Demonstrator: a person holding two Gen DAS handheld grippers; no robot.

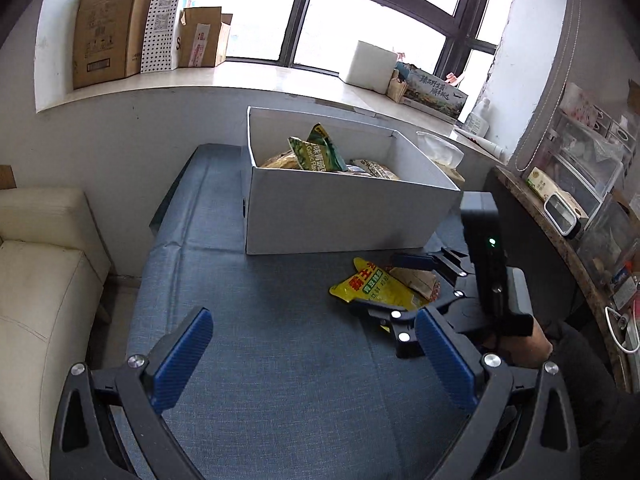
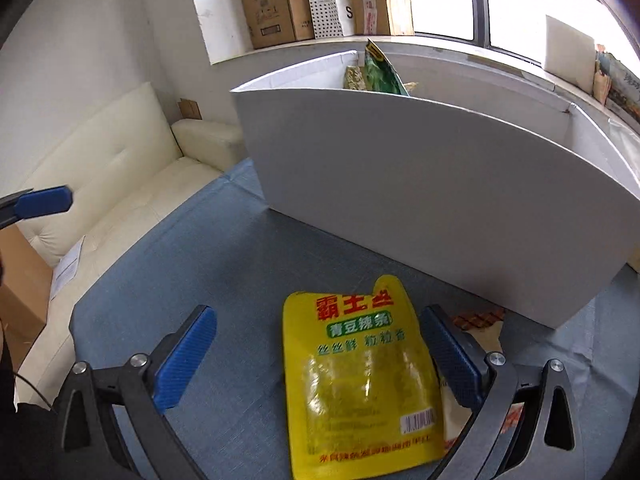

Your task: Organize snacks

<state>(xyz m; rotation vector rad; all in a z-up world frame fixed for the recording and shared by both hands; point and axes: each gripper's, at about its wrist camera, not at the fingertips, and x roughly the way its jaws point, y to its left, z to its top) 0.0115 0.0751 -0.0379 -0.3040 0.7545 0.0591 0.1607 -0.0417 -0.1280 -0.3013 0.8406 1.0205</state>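
Observation:
A white cardboard box stands on the blue cloth table and holds several snack packets. A yellow snack pouch lies flat on the cloth in front of the box, with a tan packet partly under it. My right gripper is open, its jaws on either side of the yellow pouch, just above it. In the left wrist view the right gripper reaches the pouch from the right. My left gripper is open and empty over bare cloth.
A cream sofa sits left of the table. Cardboard boxes and a white box stand on the window sill. A cluttered shelf runs along the right.

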